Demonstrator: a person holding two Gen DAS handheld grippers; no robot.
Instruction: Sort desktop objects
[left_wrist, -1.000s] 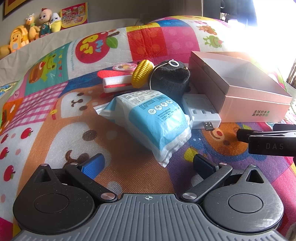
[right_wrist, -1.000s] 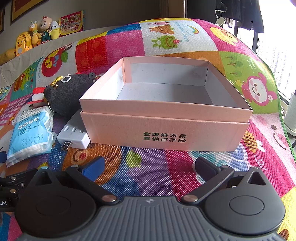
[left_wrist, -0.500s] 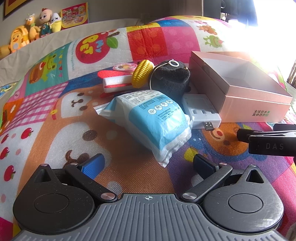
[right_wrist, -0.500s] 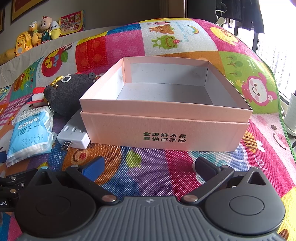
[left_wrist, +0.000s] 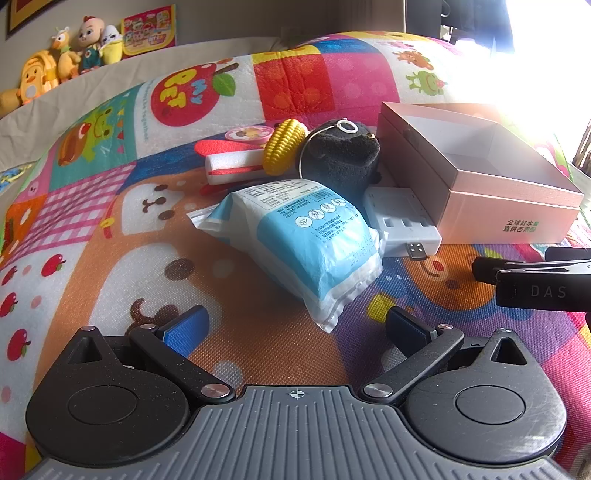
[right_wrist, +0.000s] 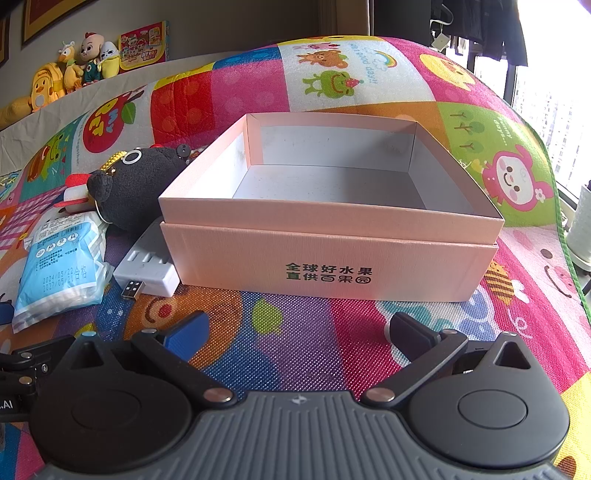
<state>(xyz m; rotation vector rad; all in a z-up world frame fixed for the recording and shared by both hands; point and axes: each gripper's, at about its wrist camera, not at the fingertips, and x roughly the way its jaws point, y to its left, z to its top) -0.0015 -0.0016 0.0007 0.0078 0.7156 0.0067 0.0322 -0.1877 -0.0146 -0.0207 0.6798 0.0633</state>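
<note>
A blue-and-white wipes pack (left_wrist: 303, 236) lies on the colourful play mat just ahead of my open, empty left gripper (left_wrist: 297, 326). Behind it are a black plush toy (left_wrist: 343, 155), a yellow corn toy (left_wrist: 282, 146), a white-and-red foam piece (left_wrist: 232, 166) and a white USB charger (left_wrist: 404, 225). An open, empty pink box (right_wrist: 332, 236) stands right in front of my open, empty right gripper (right_wrist: 297, 328). The pack (right_wrist: 59, 266), plush (right_wrist: 136, 188) and charger (right_wrist: 147, 266) lie left of the box in the right wrist view.
The pink box also shows at the right of the left wrist view (left_wrist: 480, 184), with the right gripper's body (left_wrist: 535, 284) below it. Stuffed toys (left_wrist: 66, 62) sit on a ledge at the back left. A window is at the right.
</note>
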